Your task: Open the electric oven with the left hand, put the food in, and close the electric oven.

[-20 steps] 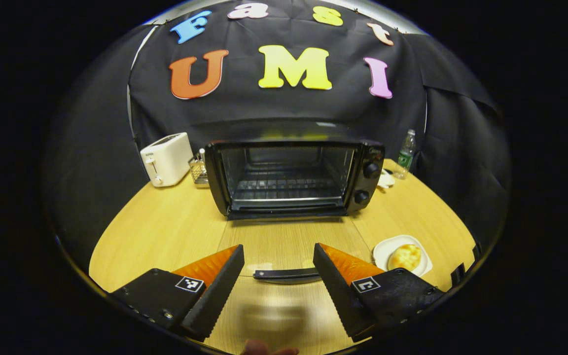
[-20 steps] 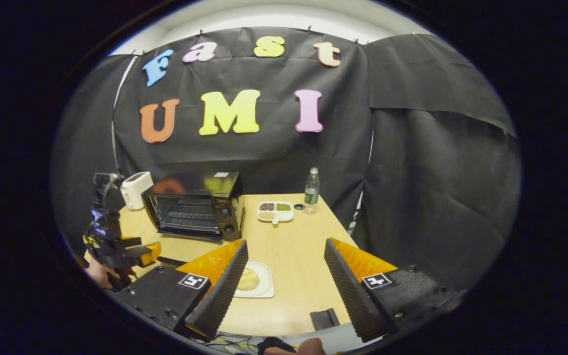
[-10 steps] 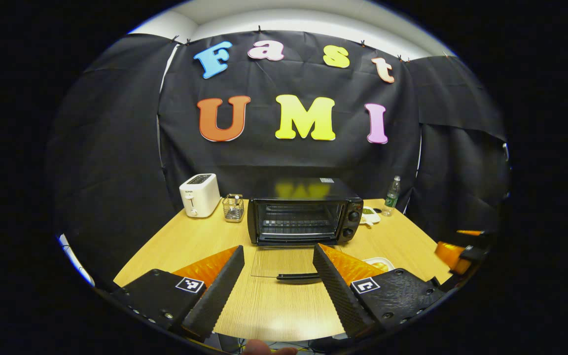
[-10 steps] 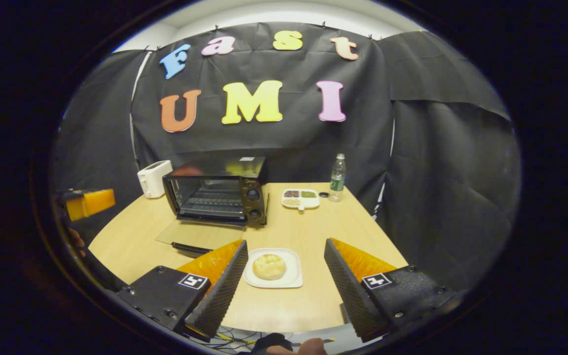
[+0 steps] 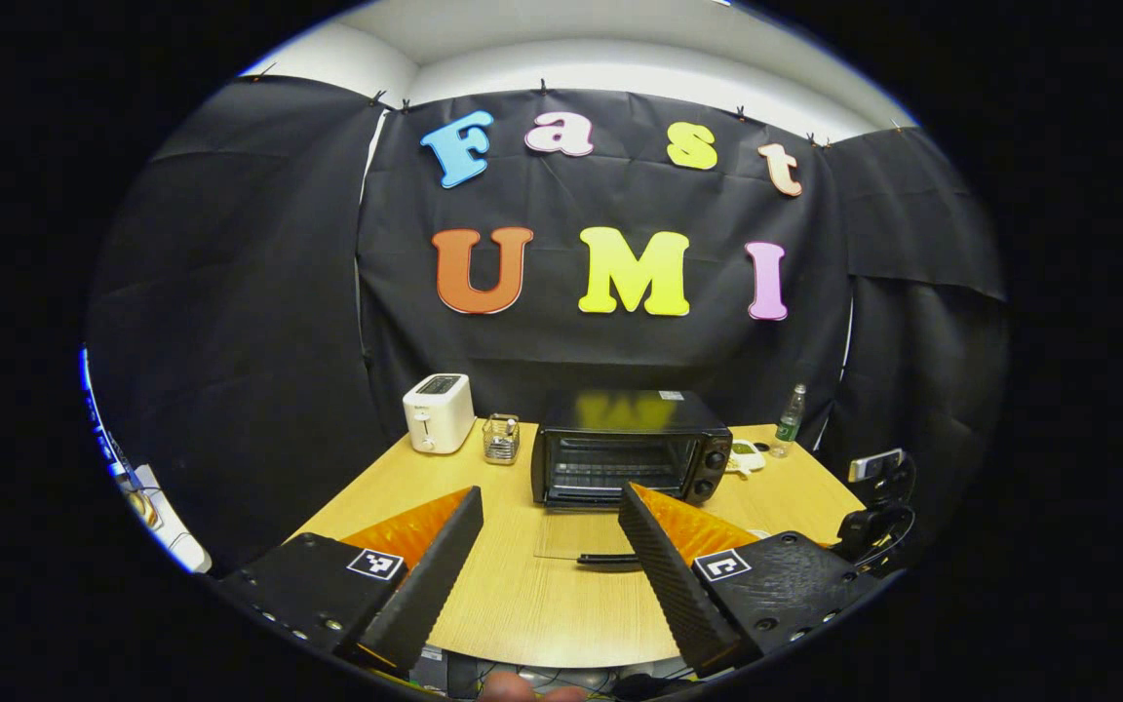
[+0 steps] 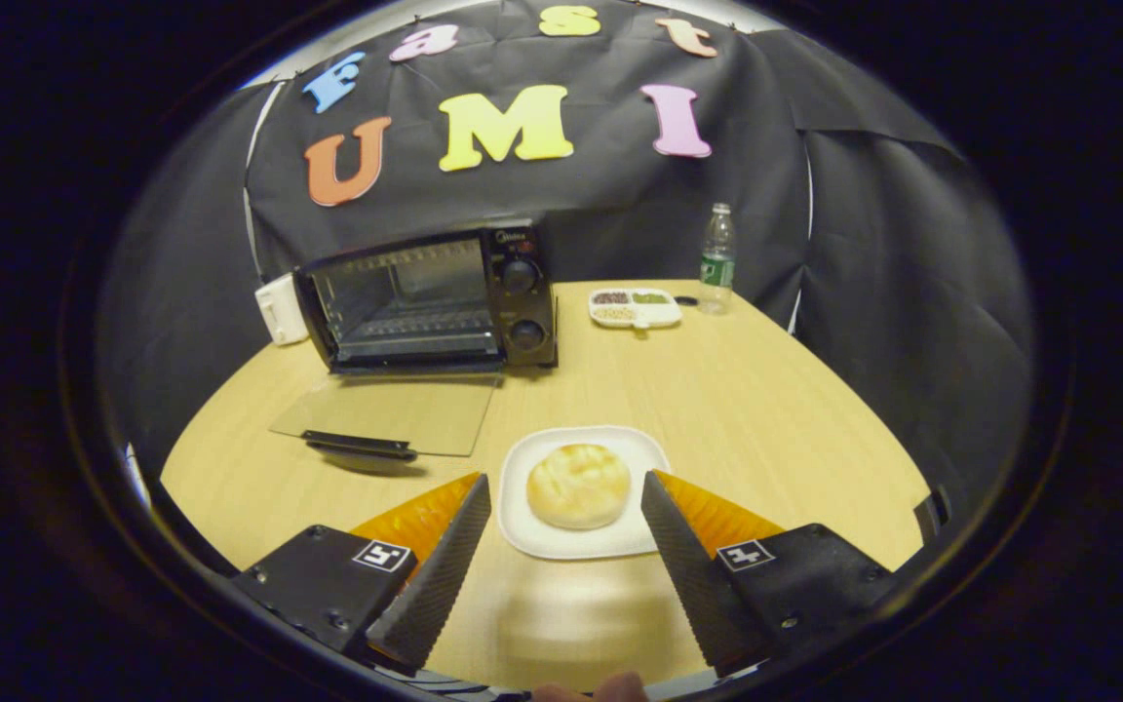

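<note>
Your bread roll (image 6: 578, 485) sits on its white plate (image 6: 534, 526) in front of the electric oven (image 6: 430, 297), whose glass door (image 6: 388, 415) already lies open. Your right gripper (image 6: 561, 531) is spread wide around the plate; your left gripper (image 5: 549, 546) hangs spread, empty. Loading and closing remain.

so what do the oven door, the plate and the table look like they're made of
Oven door: clear glass, seemingly, since the wood grain shows through it; dark bar handle, material unclear.
Plate: smooth glossy white, ceramic or plastic, cannot tell which.
Table: light wood-grain top with a soft sheen, probably laminate or veneer.
</note>
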`<state>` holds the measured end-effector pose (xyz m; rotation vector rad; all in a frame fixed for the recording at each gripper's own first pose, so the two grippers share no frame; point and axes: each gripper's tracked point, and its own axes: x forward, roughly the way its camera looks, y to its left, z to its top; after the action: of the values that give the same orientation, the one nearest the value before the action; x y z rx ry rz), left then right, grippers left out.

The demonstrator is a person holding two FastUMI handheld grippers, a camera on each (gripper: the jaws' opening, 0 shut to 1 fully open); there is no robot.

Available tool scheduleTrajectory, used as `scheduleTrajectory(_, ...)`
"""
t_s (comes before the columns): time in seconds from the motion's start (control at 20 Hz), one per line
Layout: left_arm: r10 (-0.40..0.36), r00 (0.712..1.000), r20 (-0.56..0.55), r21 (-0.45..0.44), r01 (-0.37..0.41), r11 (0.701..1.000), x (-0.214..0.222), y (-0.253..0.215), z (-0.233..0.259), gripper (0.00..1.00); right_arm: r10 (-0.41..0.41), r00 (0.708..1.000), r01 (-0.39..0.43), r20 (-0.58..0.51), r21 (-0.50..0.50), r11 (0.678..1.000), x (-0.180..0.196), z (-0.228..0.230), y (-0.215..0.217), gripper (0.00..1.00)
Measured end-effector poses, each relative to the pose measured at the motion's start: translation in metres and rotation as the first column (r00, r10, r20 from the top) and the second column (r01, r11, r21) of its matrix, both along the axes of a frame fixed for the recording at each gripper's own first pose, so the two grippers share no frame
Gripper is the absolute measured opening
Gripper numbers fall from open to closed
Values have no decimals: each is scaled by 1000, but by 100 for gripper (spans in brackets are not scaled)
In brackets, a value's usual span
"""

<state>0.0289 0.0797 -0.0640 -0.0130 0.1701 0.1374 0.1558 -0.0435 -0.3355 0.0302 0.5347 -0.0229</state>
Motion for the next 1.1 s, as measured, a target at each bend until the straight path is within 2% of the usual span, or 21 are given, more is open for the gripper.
scheduleTrajectory(0.35,-1,999,-49,1,1,1000,20,-6,-15,93,2,997,-4,-74,-17,1000,20,-45,-7,98)
scheduleTrajectory(0.85,-44,997,-63,-2,44,999,32,-18,-18,93,23,997,-19,-71,54,998,21,-30,1,67)
scheduleTrajectory(1.1,-48,998,-47,-13,48,999,30,-14,-12,93,38,998,-33,-46,113,993,-3,2,25,64)
